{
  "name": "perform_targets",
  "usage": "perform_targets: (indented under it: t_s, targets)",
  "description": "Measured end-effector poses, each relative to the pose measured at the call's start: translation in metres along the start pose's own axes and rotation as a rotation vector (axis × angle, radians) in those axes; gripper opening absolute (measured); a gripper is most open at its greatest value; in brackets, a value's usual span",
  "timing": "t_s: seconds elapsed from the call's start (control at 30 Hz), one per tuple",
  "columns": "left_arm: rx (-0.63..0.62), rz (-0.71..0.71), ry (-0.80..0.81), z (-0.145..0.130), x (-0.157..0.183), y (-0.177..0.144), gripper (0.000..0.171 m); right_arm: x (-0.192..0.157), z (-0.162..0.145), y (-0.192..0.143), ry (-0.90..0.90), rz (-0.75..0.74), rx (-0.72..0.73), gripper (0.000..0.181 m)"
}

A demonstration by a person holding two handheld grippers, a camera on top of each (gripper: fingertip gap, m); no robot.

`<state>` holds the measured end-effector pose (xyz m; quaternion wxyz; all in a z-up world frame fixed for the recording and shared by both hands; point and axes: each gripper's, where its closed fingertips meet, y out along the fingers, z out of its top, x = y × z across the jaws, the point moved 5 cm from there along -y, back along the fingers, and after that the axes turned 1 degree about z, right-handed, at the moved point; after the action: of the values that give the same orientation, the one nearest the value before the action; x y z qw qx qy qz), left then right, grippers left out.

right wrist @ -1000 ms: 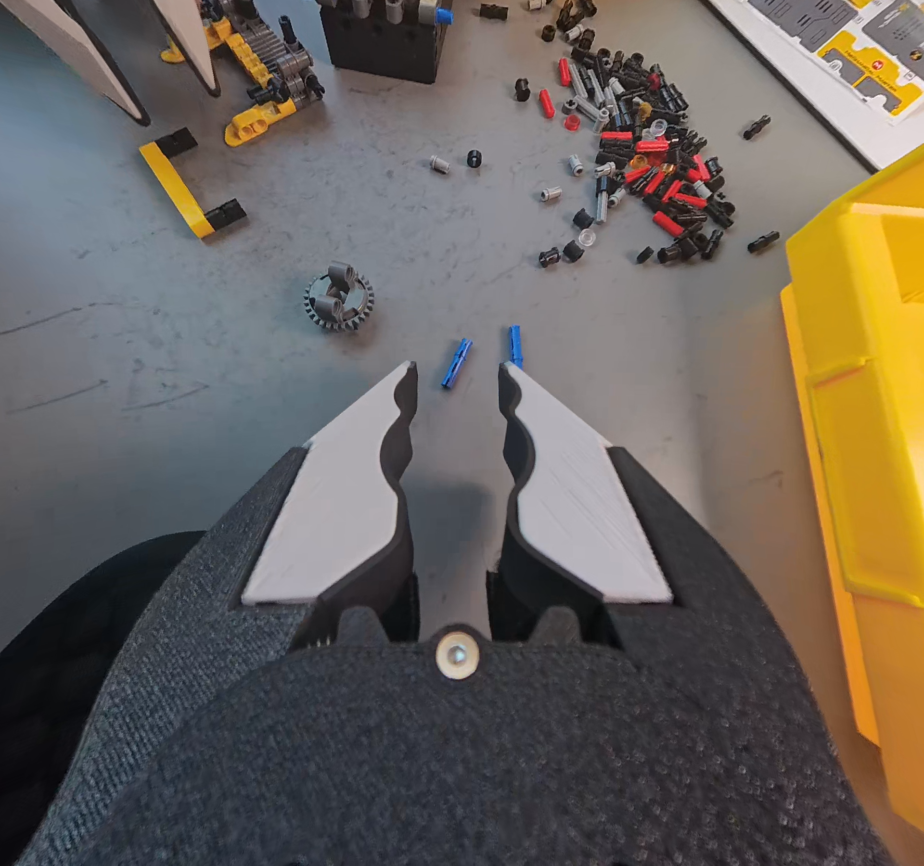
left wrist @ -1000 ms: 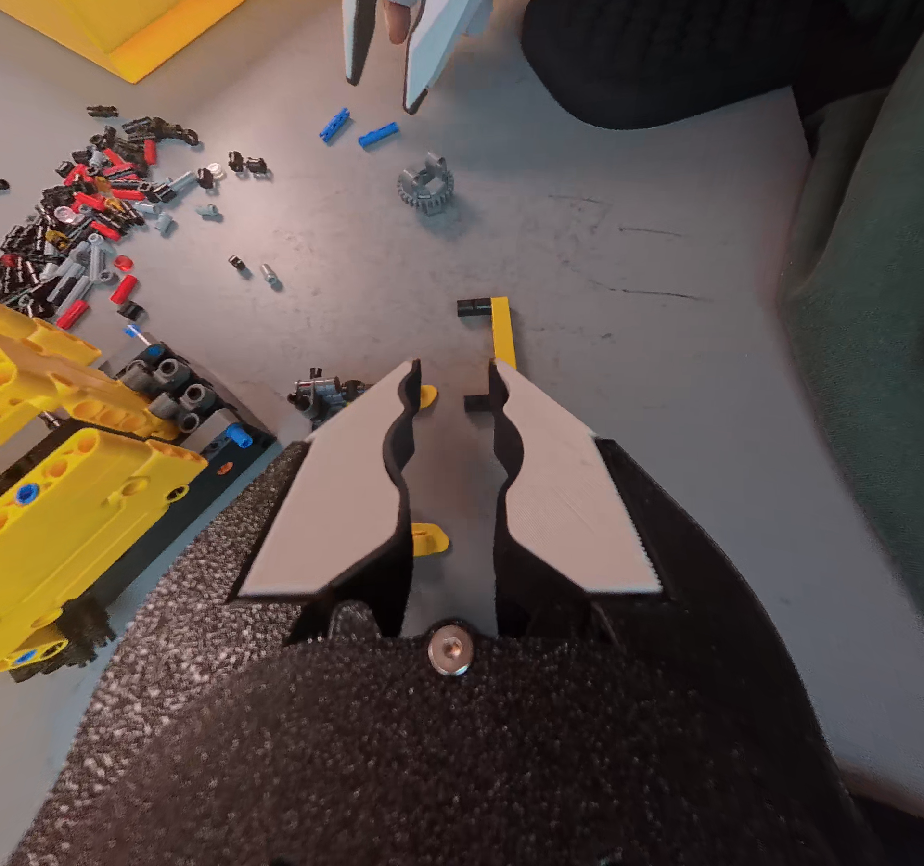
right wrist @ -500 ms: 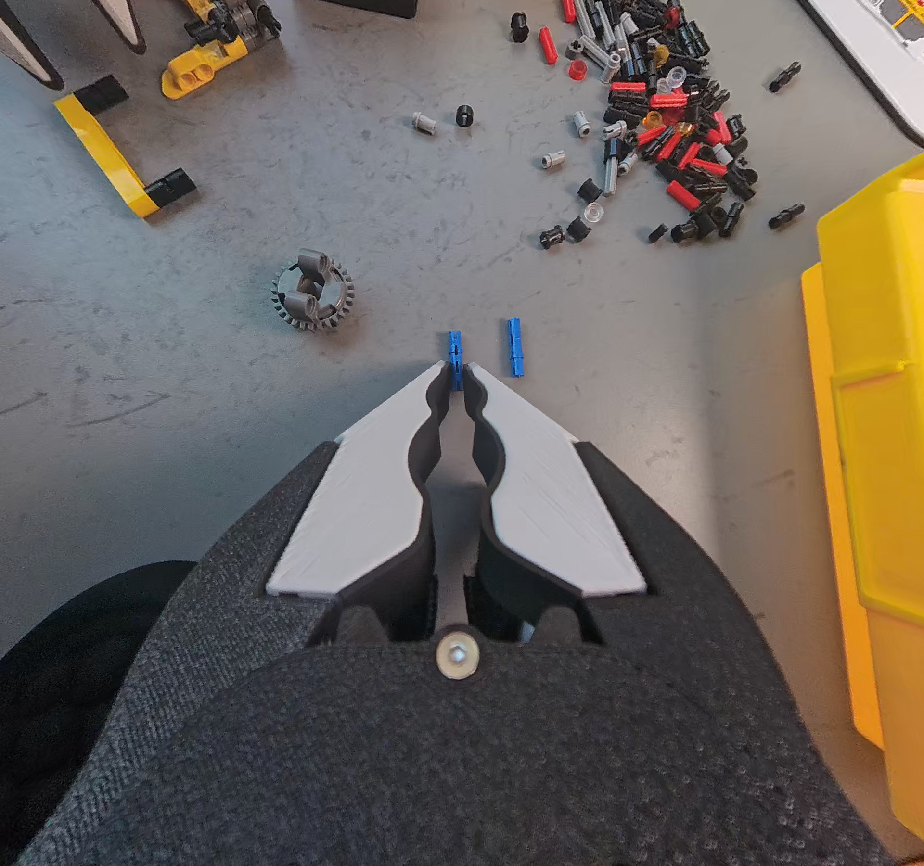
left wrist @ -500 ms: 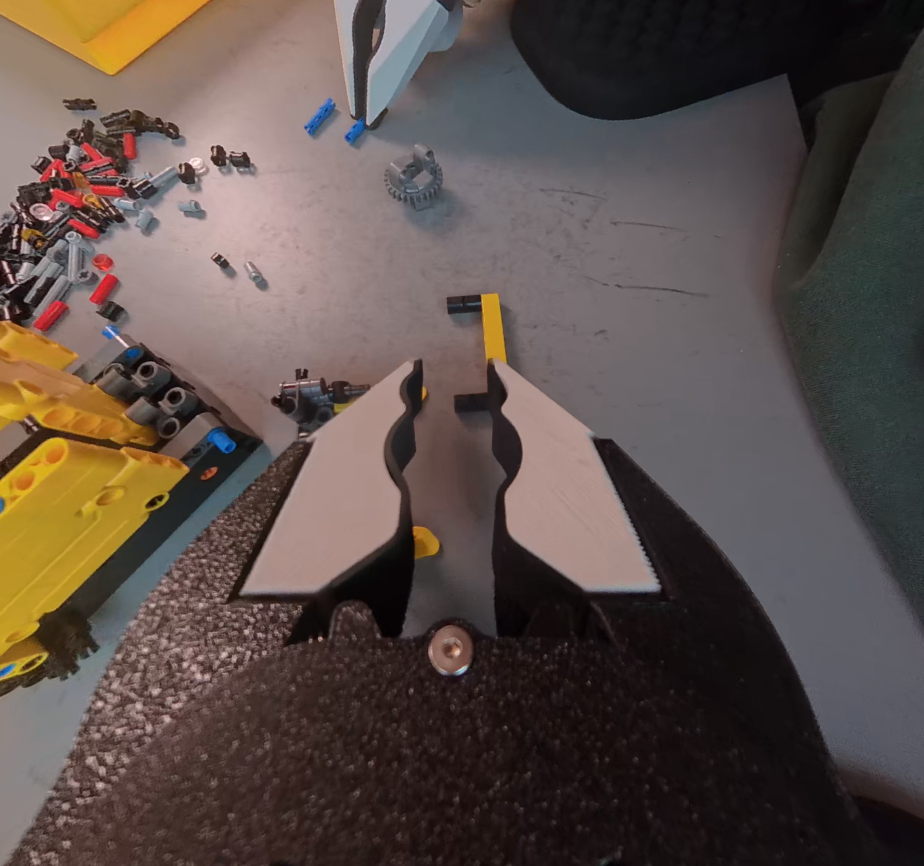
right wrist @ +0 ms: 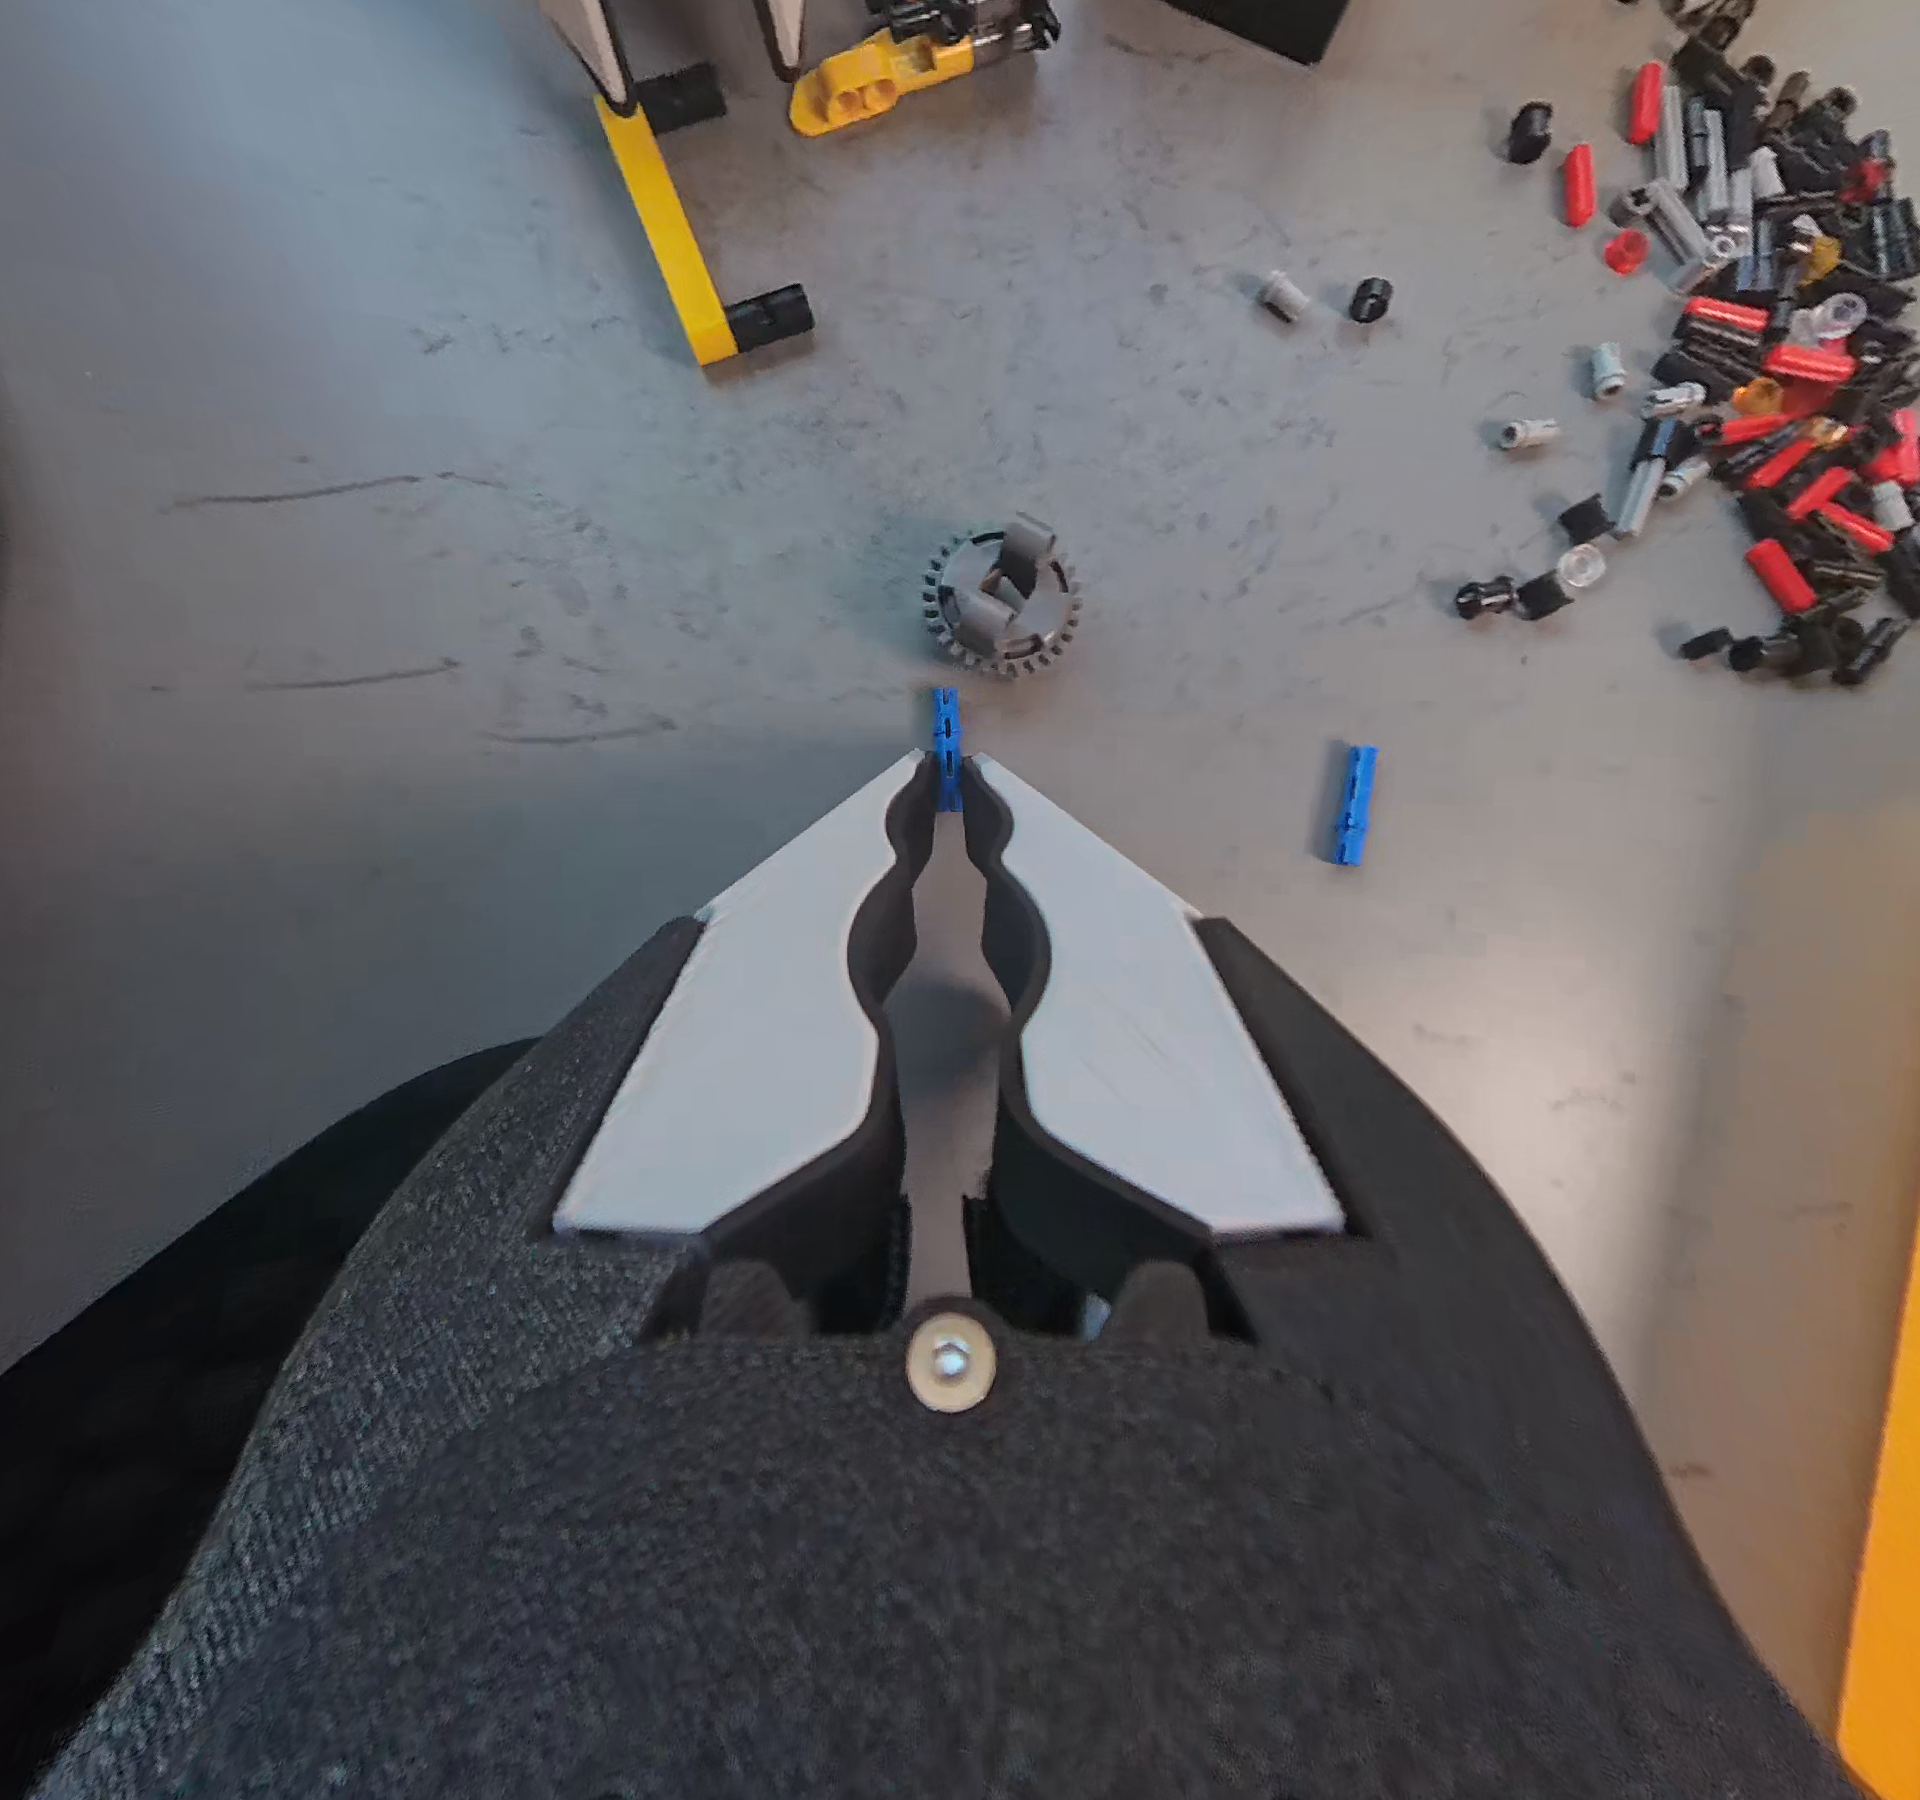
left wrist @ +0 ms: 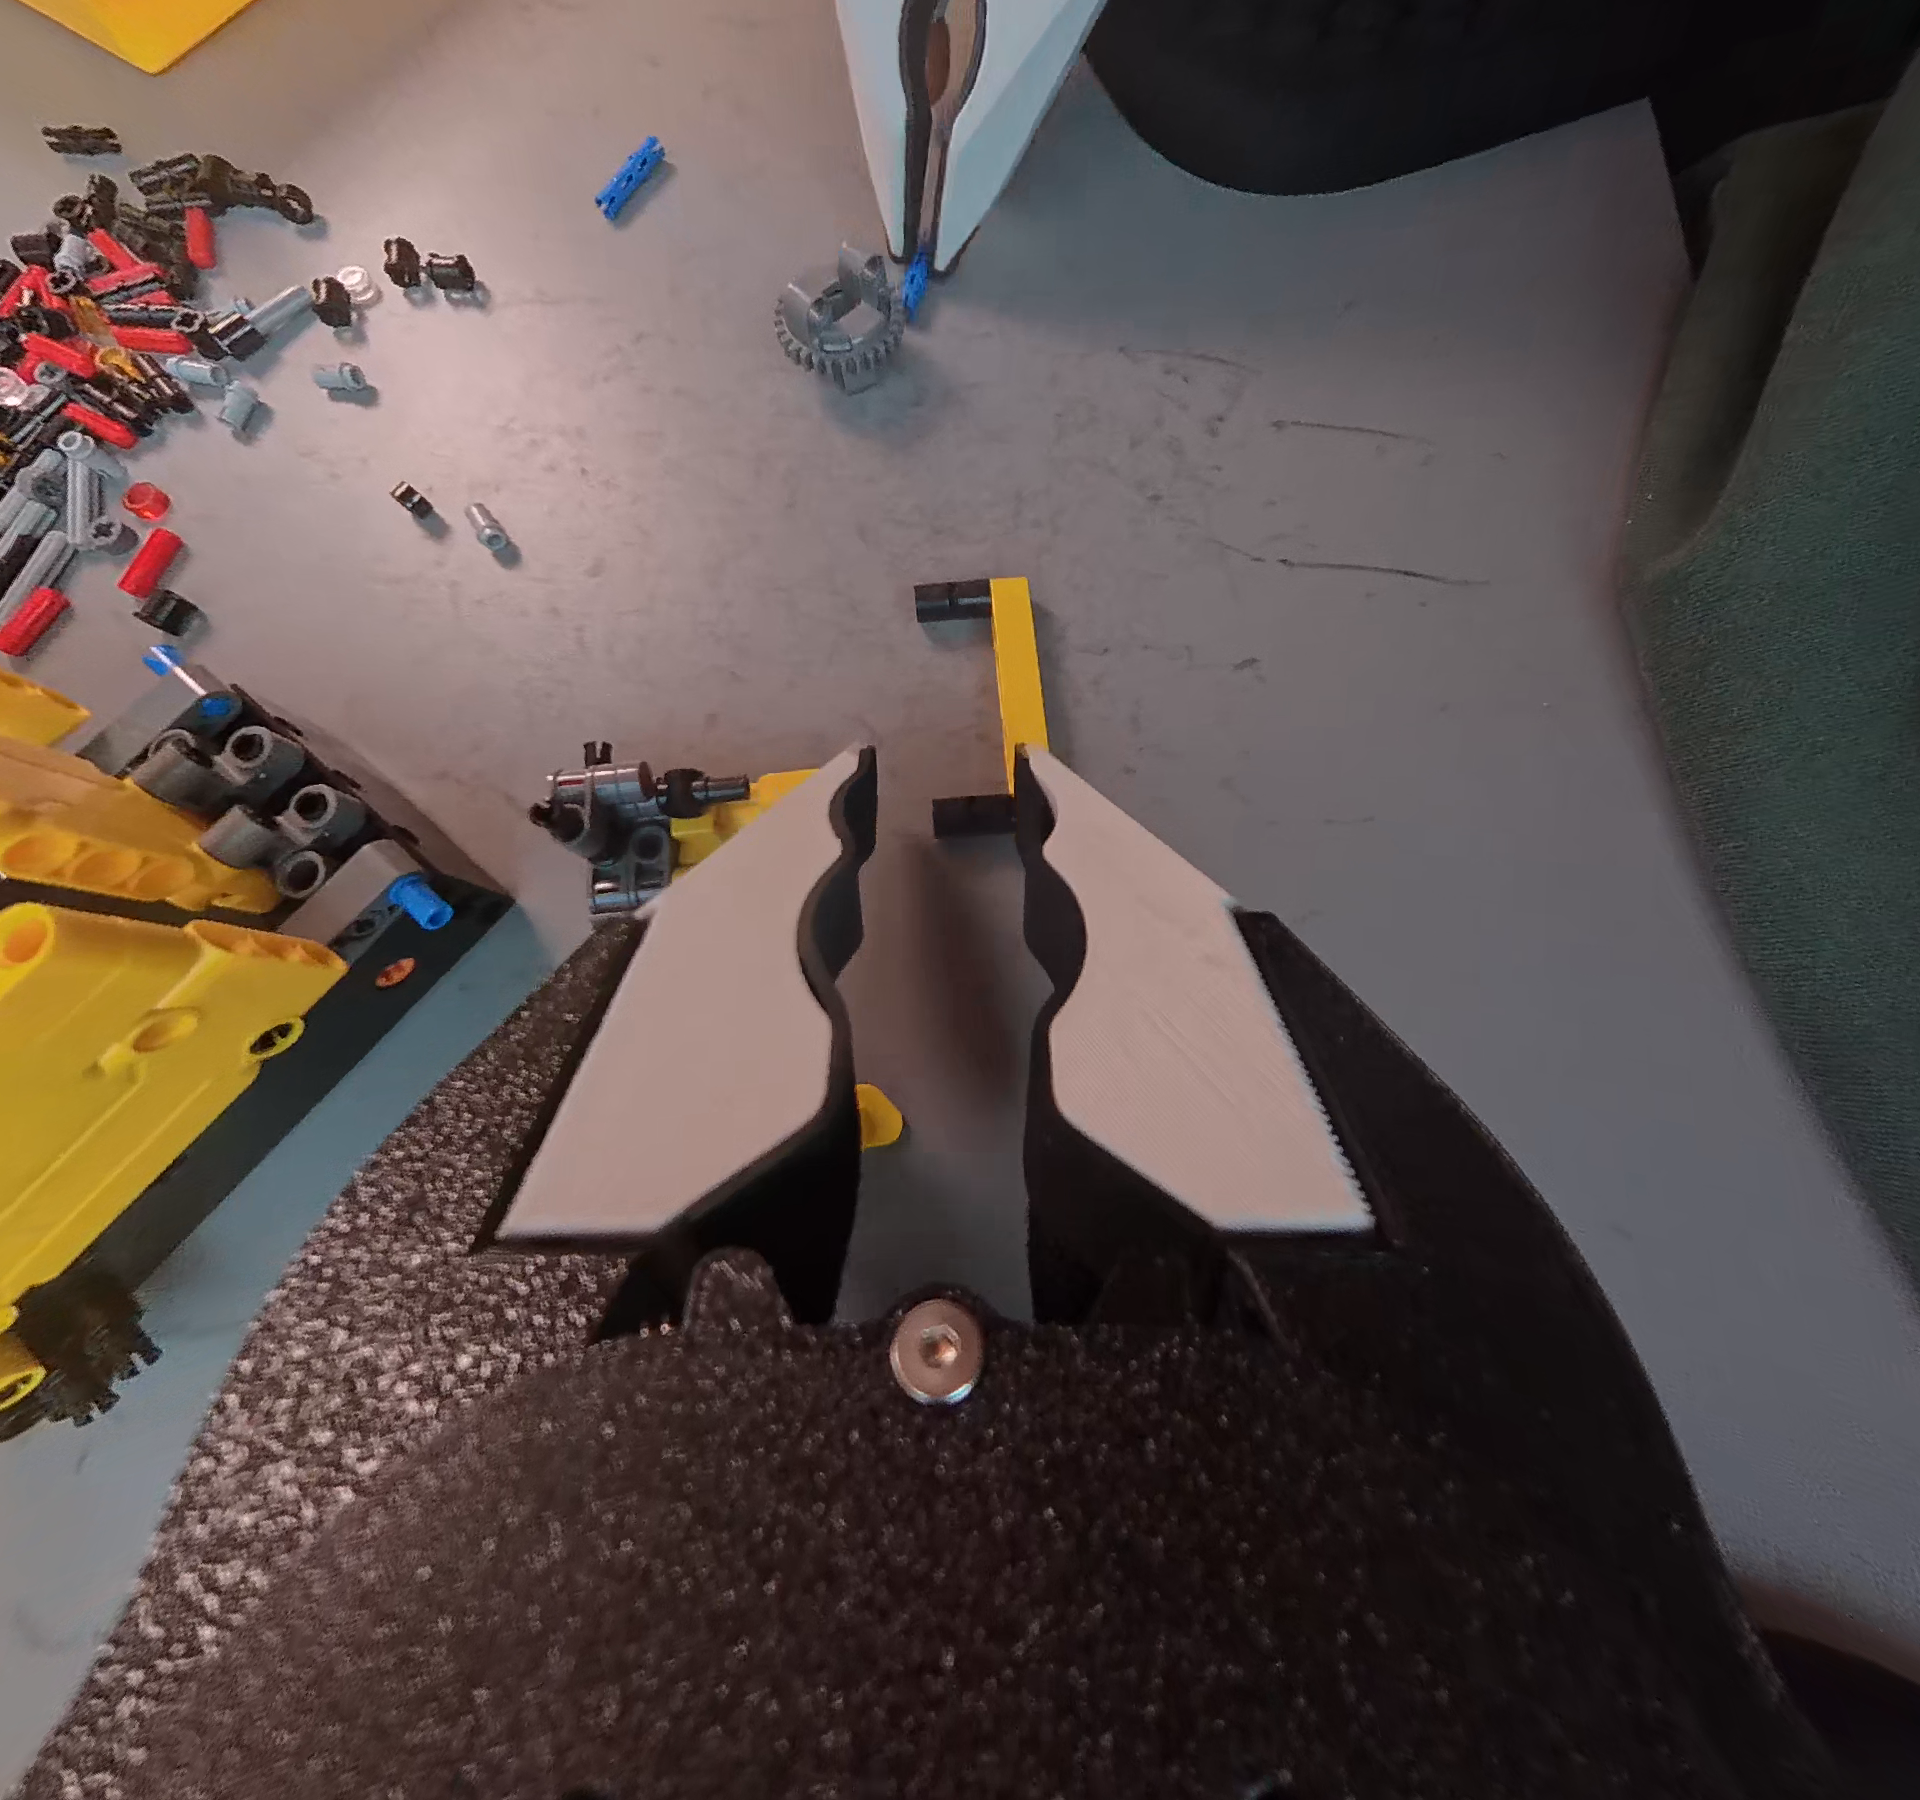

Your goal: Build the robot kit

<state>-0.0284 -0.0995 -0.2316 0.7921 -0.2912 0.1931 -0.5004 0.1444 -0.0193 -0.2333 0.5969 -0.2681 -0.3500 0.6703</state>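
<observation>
The right tongs (right wrist: 948, 761) are pinched on a small blue pin (right wrist: 945, 744), its tip just short of the grey gear (right wrist: 1000, 597) on the grey bench (right wrist: 416, 711). A second blue pin (right wrist: 1351, 803) lies nearby. The left tongs (left wrist: 943, 763) stand open and empty, beside a yellow beam (left wrist: 1016, 661) with black end connectors.

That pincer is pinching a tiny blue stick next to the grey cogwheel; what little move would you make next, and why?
Probably ease the right gripper forward: its blue pin points at the grey gear, a short gap away.
</observation>
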Motion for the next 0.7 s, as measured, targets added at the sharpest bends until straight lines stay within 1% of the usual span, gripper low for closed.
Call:
perform_targets:
  t_s: [0.17, 0.3, 0.43, 0.5, 0.6, 0.7]
  targets:
    - [0.000, -0.001, -0.004, -0.001, -0.001, 0.001, 0.025, -0.010, 0.009, 0.006, -0.054, 0.031, 0.015, 0.003]
    - [0.021, -0.016, -0.011, 0.002, 0.001, 0.001, 0.025, -0.020, 0.019, 0.010, -0.110, 0.062, 0.061, 0.003]
    - [0.081, -0.097, -0.043, 0.013, 0.012, 0.003, 0.024, -0.034, 0.042, 0.012, -0.222, 0.070, 0.210, 0.003]
    - [0.107, -0.137, -0.049, 0.018, 0.019, 0.004, 0.024, -0.041, 0.052, 0.015, -0.260, 0.074, 0.262, 0.004]
    - [0.089, -0.131, -0.015, 0.019, 0.024, 0.006, 0.022, -0.048, 0.063, 0.018, -0.291, 0.069, 0.324, 0.004]
    - [0.105, -0.128, 0.000, 0.022, 0.026, 0.004, 0.011, -0.053, 0.069, 0.020, -0.292, 0.088, 0.360, 0.004]
